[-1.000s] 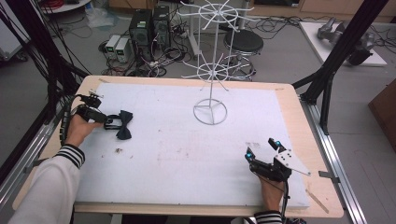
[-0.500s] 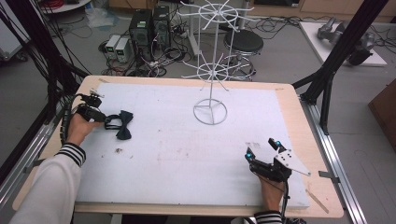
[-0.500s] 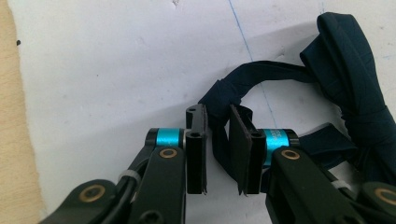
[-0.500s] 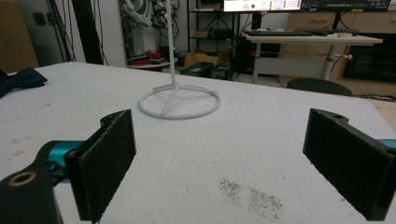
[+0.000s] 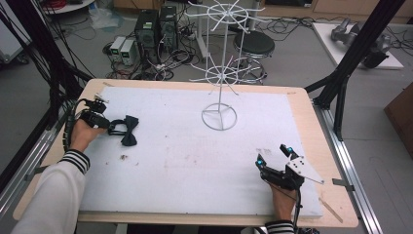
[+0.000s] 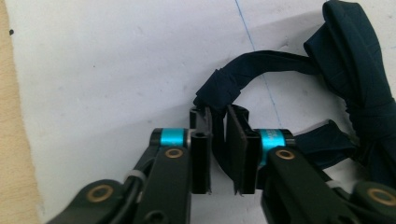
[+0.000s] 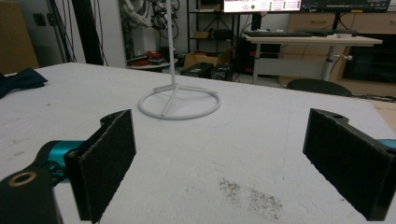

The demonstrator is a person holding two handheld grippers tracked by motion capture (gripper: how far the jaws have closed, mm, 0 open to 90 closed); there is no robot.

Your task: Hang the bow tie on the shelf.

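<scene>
1. Far left of the high view, the person's left hand [image 5: 82, 134], in a black-and-white striped sleeve cuff [image 5: 75, 160], holds the left gripper [image 5: 108, 126] low over the white foam board [image 5: 185, 161] that covers the light wooden table [image 5: 311, 122].
2. In the left gripper view its two black jaws are nearly pressed together, pinching the thin neck strap [image 6: 247, 70] of the dark navy fabric bow tie [image 6: 359, 84]; the strap runs down between the pads [image 6: 201, 149], just below centre of that frame.
3. The bow tie [image 5: 128, 129] itself lies flat on the board at the left of the high view, just right of the left gripper. Its bow bunches up at the upper right of the left gripper view.
4. Upper centre of the high view: a white wire display stand [image 5: 219, 78] with spoked rings stands upright on its round base, well apart from both grippers.
5. Lower right of the high view, the right hand [image 5: 282, 197] holds the right gripper [image 5: 272, 156], which carries a grey three-cornered plate [image 5: 303, 169].
6. In the right gripper view its jaws are spread wide with nothing between them, the black pads [image 7: 105, 163] at the lower left and lower right of the frame, and the stand's ring base [image 7: 179, 106] sits on the board ahead, upper centre.
</scene>
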